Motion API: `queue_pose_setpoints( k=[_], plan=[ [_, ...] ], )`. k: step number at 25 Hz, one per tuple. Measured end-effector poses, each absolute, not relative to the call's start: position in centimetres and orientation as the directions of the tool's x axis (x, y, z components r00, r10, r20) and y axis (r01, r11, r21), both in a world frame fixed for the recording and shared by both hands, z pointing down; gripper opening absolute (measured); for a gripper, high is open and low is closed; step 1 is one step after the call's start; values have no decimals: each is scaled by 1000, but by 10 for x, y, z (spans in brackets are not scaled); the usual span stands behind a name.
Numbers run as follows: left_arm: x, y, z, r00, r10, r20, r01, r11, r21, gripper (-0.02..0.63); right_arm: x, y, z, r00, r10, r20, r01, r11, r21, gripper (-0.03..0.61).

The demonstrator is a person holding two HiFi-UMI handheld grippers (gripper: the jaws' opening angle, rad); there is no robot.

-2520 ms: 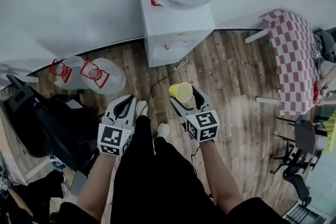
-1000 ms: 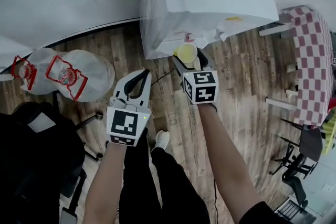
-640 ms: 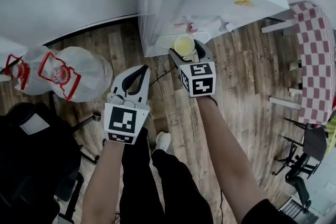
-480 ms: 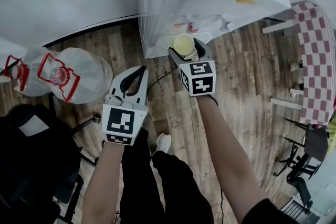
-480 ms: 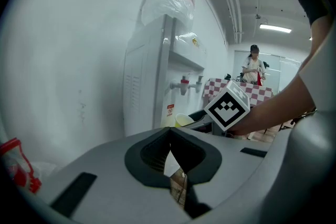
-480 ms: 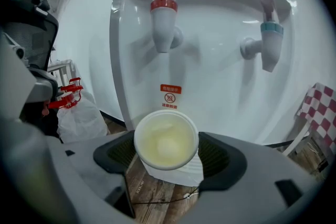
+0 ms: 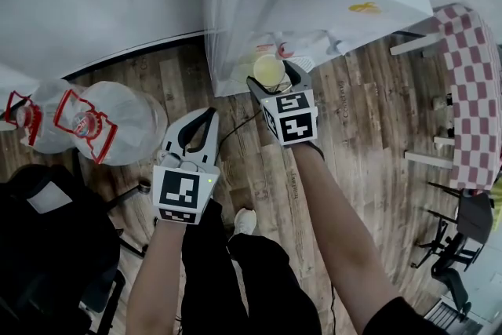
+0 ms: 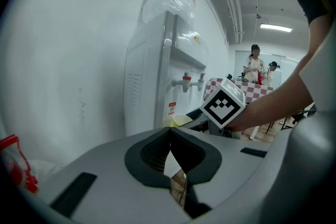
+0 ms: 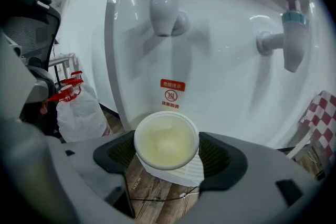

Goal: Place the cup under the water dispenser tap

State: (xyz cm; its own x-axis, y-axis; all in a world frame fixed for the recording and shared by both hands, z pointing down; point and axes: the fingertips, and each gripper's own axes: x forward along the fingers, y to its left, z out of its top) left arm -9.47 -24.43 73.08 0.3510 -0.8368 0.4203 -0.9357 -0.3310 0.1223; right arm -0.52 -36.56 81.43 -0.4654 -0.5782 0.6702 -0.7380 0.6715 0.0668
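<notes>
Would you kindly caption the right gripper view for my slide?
Right gripper holding a yellow cup below the red tap.

yellow cup (image 9: 166,140), upright, empty, below red tap (image 9: 165,0)

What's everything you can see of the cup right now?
The cup is small and pale yellow with a rolled rim, plastic or paper by its look. It is empty and upright. The right claw is shut on its sides, holding it before the water dispenser, roughly below the red tap and over the white drip tray. Contact with the tray can't be told.
</notes>
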Motion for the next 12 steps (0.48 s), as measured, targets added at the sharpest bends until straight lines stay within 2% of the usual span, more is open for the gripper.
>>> queue_pose_setpoints(
  k=[12],
  plan=[
    [-100,-242,737,345,-833,432,-938,-327,118,14,-11,-370,820,-458,-579,674,-729,679,87,379]
  ],
)
